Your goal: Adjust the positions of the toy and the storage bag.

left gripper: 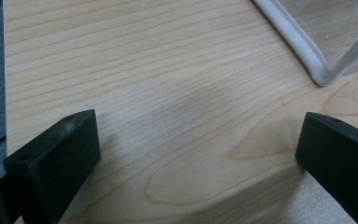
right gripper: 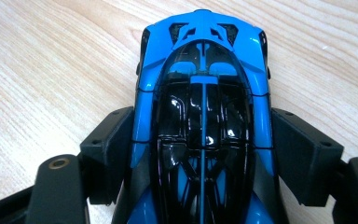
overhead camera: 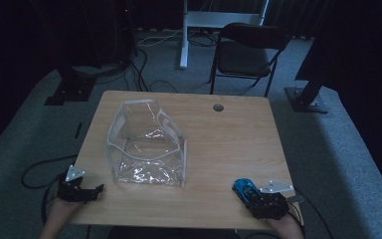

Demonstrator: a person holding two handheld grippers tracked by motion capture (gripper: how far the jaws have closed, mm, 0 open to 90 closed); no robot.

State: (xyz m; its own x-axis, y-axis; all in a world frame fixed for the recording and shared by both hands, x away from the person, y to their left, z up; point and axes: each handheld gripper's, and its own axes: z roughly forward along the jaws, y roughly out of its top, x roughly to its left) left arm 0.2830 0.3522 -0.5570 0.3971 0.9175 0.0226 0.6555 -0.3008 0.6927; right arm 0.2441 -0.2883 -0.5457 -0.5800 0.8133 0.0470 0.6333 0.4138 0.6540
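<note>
- Your right gripper (right gripper: 203, 154) has its fingers against both flanks of the blue toy car (right gripper: 203, 93), pinching it.
- Left gripper (left gripper: 196, 158) fingers are spread, idle.
- Next, likely lift it toward the clear pouch (overhead camera: 146, 144).

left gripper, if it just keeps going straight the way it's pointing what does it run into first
Probably the clear plastic bag: the left gripper, jaws open, points across bare table toward the bag's white-edged bottom corner. That corner sits off to one side, so it might only graze it.

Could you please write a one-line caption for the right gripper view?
Right gripper straddling a blue toy car on the wooden table, jaws against its sides.
</note>
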